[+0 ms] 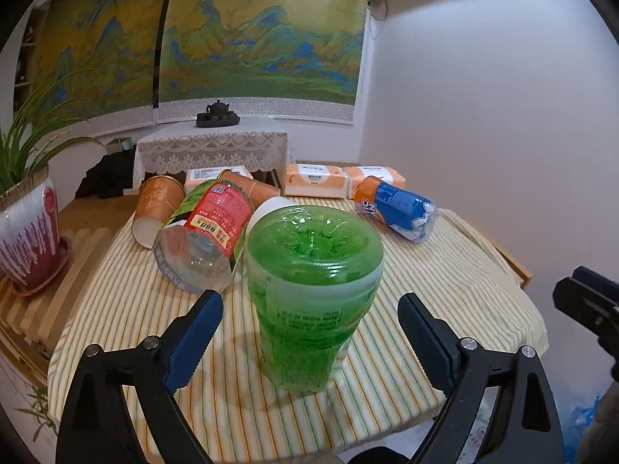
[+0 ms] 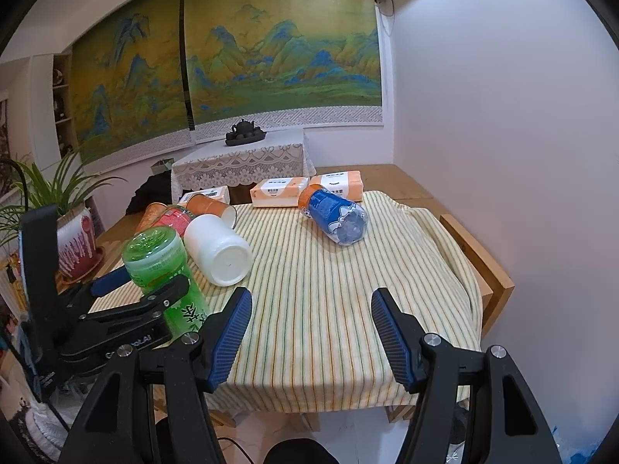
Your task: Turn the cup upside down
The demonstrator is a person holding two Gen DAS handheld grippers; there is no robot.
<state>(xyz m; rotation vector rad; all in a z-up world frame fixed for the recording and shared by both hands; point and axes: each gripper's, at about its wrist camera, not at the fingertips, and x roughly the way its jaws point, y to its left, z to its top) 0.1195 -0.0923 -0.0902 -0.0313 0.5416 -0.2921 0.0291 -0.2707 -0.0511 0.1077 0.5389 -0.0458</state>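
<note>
Green cup [image 1: 313, 301]: translucent green plastic, standing base-up on the striped cloth [image 1: 445, 270] near the front edge of the table [image 2: 476, 263]; judged already inverted, or nearly finished.
Left hand-held gripper [image 1: 309, 344]: fingers spread wide on either side of the green cup; in the left wrist view neither pad appears to touch it; in the right wrist view the near finger overlaps the cup wall, so contact cannot be excluded.
Right hand-held gripper [image 2: 311, 332]: spread wide and empty, above the front of the table, well apart from the green cup.
Risk, tipping: the green cup is tall, narrower at its foot, and appears to lean slightly; a finger brushing it on withdrawal could topple it.
Risk, neighbours: a clear bottle with red label [image 1: 205, 232] and a white cup [image 2: 218, 249] lie on their sides just beside it; a nudge could roll either against it.
Risk, cloth: a snagged fold could drag the green cup toward the table edge.
Hidden: the mouth of the green cup, pressed to the cloth; whether it sits flat cannot be told.
Cut off: the white cup, mostly behind the green cup in the left wrist view.
Hard to make out: the small print on the green cup's label.
</note>
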